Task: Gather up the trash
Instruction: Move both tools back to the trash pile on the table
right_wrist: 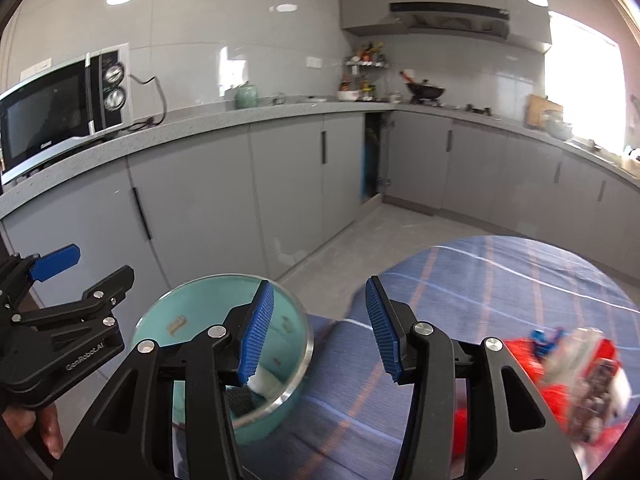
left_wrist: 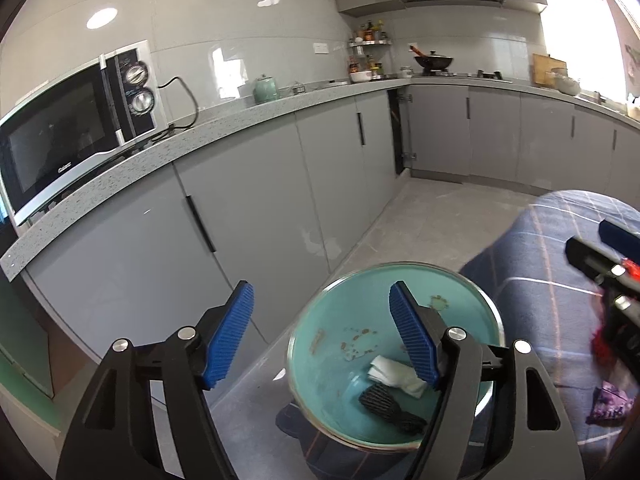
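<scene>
A teal bowl [left_wrist: 394, 344] with a metal rim sits on a bench draped in a blue plaid cloth [left_wrist: 540, 280], close to the cloth's near-left edge; inside it lie a crumpled white tissue [left_wrist: 394, 374] and, just beside that, a dark ribbed scrap [left_wrist: 390, 406], the two touching or nearly so; brownish smears mark the bowl's inner face. The left gripper [left_wrist: 322, 340] hangs over the bowl's left side with its blue fingers [left_wrist: 230, 340] spread wide and nothing between them; one finger stands in front of the bowl's interior, the other outside the rim toward the cabinets. The right gripper [right_wrist: 318, 328] is just to the right of the bowl, its fingers [right_wrist: 382, 328] apart and empty, with the plaid cloth showing in the gap; its left finger overlaps the bowl's rim in the right wrist view. Further right on the cloth lies blurred red and clear packaging [right_wrist: 560, 376], too smeared to identify; a purple scrap [left_wrist: 610, 402] shows at the cloth's edge in the left wrist view. Beyond stand grey cabinets [left_wrist: 248, 200] under a speckled counter, carrying a microwave [left_wrist: 76, 128], a green jar [left_wrist: 265, 89] and a wok [left_wrist: 434, 62] on the hob.
</scene>
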Tool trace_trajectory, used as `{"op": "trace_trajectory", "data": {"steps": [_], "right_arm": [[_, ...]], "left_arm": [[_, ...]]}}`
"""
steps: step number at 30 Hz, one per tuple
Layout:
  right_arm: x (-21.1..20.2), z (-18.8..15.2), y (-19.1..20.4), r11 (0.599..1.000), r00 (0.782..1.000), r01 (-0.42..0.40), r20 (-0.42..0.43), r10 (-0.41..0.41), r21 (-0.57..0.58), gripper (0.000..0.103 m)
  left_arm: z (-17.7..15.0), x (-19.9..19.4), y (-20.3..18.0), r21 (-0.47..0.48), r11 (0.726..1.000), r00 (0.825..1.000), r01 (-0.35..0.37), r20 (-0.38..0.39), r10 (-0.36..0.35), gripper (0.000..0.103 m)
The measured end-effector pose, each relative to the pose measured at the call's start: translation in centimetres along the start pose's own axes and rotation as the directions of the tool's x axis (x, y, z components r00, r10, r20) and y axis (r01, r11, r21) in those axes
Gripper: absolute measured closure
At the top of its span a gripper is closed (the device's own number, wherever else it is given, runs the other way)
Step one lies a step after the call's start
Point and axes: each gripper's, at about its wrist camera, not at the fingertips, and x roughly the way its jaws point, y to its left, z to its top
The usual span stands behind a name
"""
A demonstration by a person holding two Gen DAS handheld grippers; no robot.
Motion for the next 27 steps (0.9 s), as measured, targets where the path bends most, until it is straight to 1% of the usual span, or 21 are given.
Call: {"op": "trace_trajectory", "data": {"steps": [5,6,8,11,14,15,16,19,22,24,26,27], "right_arm": [[-3.6,-0.7,-2.7,0.997,0.997,0.071,0.035,-0.072,0.011,0.054],[-4.6,-1.1,-3.6,0.996,0.995,0.091,0.045,-0.092,0.017,0.052],[-6.6,-1.9,-5.2,0.990,0.988,0.141,0.063,-0.142,0.034,0.051],[-8.7,-3.2,-7.5,0.979,0.978,0.194,0.061,-0.198,0.061,0.050],[-10.8,-4.7,-10.1,0.959,0.960,0.270,0.048,-0.274,0.086,0.050],[-11.7,-5.4,-11.3,0.948,0.951,0.300,0.040,-0.306,0.104,0.049],[-12.1,-5.8,-11.9,0.943,0.947,0.314,0.035,-0.320,0.113,0.049],[-13.5,-7.4,-14.4,0.912,0.922,0.380,0.009,-0.386,0.153,0.048],[-14.1,-8.9,-16.1,0.880,0.900,0.430,-0.024,-0.435,0.200,0.048],[-14.3,-9.4,-16.8,0.868,0.893,0.446,-0.038,-0.449,0.219,0.047],[-14.4,-9.8,-17.3,0.858,0.886,0.459,-0.049,-0.461,0.229,0.046],[-14.5,-10.0,-17.6,0.853,0.882,0.466,-0.051,-0.468,0.235,0.045]], "left_arm": [[-0.4,-2.3,-3.1,0.043,0.997,0.997,0.061,0.034,-0.063,0.032],[-0.4,-2.8,-3.8,0.051,0.996,0.996,0.074,0.039,-0.076,0.032],[-0.7,-3.8,-5.4,0.077,0.991,0.993,0.105,0.052,-0.109,0.031],[-1.3,-5.4,-8.5,0.121,0.979,0.982,0.166,0.071,-0.175,0.029],[-1.8,-6.4,-11.0,0.162,0.963,0.971,0.214,0.074,-0.228,0.029],[-2.0,-6.9,-12.1,0.181,0.954,0.964,0.239,0.076,-0.256,0.029],[-2.1,-7.2,-12.8,0.192,0.949,0.960,0.249,0.077,-0.268,0.029],[-2.5,-8.0,-15.0,0.234,0.930,0.948,0.283,0.080,-0.309,0.029],[-2.5,-8.5,-16.4,0.256,0.916,0.937,0.309,0.085,-0.340,0.029],[-2.5,-8.9,-17.4,0.271,0.904,0.926,0.332,0.089,-0.367,0.029],[-2.5,-9.2,-17.9,0.282,0.896,0.920,0.343,0.093,-0.381,0.029],[-2.5,-9.4,-18.4,0.292,0.888,0.913,0.355,0.097,-0.396,0.029]]}}
